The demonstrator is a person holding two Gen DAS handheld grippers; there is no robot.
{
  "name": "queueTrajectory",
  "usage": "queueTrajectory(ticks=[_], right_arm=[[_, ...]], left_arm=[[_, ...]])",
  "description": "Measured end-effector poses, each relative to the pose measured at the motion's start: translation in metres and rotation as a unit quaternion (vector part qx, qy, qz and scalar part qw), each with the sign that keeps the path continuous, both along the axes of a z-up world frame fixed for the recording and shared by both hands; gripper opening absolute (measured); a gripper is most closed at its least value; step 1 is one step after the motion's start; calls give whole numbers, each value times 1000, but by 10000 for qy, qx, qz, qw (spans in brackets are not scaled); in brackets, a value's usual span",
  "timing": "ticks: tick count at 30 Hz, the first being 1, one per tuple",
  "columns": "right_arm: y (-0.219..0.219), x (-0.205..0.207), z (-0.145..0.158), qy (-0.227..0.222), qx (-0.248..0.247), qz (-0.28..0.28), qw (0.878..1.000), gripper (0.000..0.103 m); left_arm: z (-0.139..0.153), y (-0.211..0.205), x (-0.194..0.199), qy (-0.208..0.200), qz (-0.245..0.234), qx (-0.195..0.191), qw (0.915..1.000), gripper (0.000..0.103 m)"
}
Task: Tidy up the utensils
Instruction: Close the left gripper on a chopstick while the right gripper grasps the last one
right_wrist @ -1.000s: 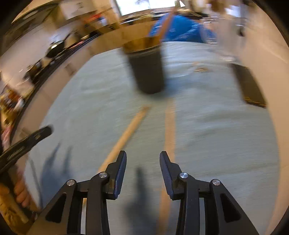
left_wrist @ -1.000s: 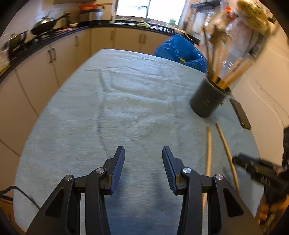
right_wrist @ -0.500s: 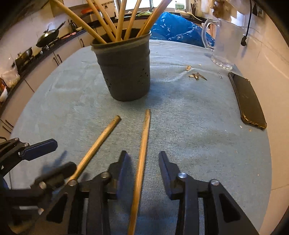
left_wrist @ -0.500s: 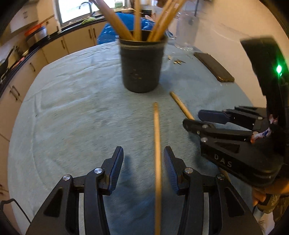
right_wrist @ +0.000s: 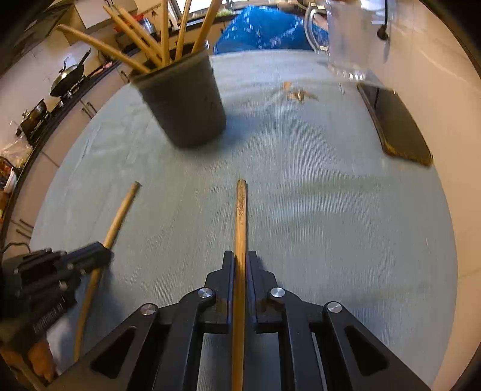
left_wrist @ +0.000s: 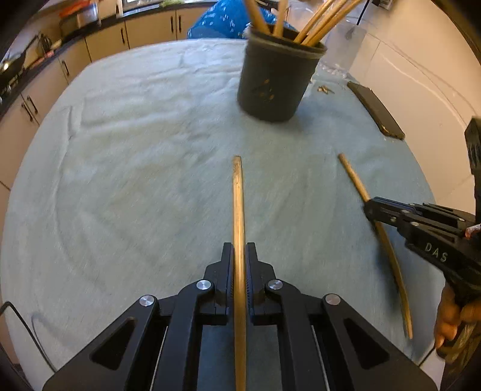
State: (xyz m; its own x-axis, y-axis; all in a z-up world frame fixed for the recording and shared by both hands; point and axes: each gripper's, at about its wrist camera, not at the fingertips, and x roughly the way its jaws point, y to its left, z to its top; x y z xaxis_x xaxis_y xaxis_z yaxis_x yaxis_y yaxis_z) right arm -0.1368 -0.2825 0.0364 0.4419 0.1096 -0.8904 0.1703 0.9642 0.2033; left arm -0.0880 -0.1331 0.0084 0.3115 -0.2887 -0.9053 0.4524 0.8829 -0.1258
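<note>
A: Setting — home kitchen. Cream cabinets (left_wrist: 99, 42) with dark bar handles run under a black counter (left_wrist: 75, 36) at ten to twelve o'clock.

B: Agreed. Wok (right_wrist: 67, 79) on a stove at nine o'clock, right view; second pan (right_wrist: 34, 115) below it. Window (left_wrist: 144, 3) at twelve o'clock.

A: Round desk (left_wrist: 135, 150) under pale green cloth. Dark crock (left_wrist: 278, 81) of wooden utensils at one o'clock.

B: Glass pitcher (right_wrist: 345, 36) at one o'clock, blue bag (right_wrist: 264, 30) behind the desk. Domestic clutter, no lab gear.

Black plastic left gripper (left_wrist: 239, 258), right gripper (right_wrist: 239, 261): silver screws, ribbed fingers (left_wrist: 251, 270), white "DAS" lettering, thin black cable.
</note>
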Motion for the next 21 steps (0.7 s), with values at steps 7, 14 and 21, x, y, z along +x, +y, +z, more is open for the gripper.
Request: queueTrajectory(ticks=[7, 14, 21], right_arm=[[1, -1, 4, 213, -286, 128, 9993, 36], [13, 30, 0, 532, -682, 411, 9954, 36], [18, 61, 0, 813, -830, 620, 9913, 26]], left_arm=[[15, 6, 10, -71, -188, -91, 9998, 39], [2, -30, 39, 50, -410, 312, 9987, 35], [1, -40, 47, -179, -620, 619, 9960, 31]])
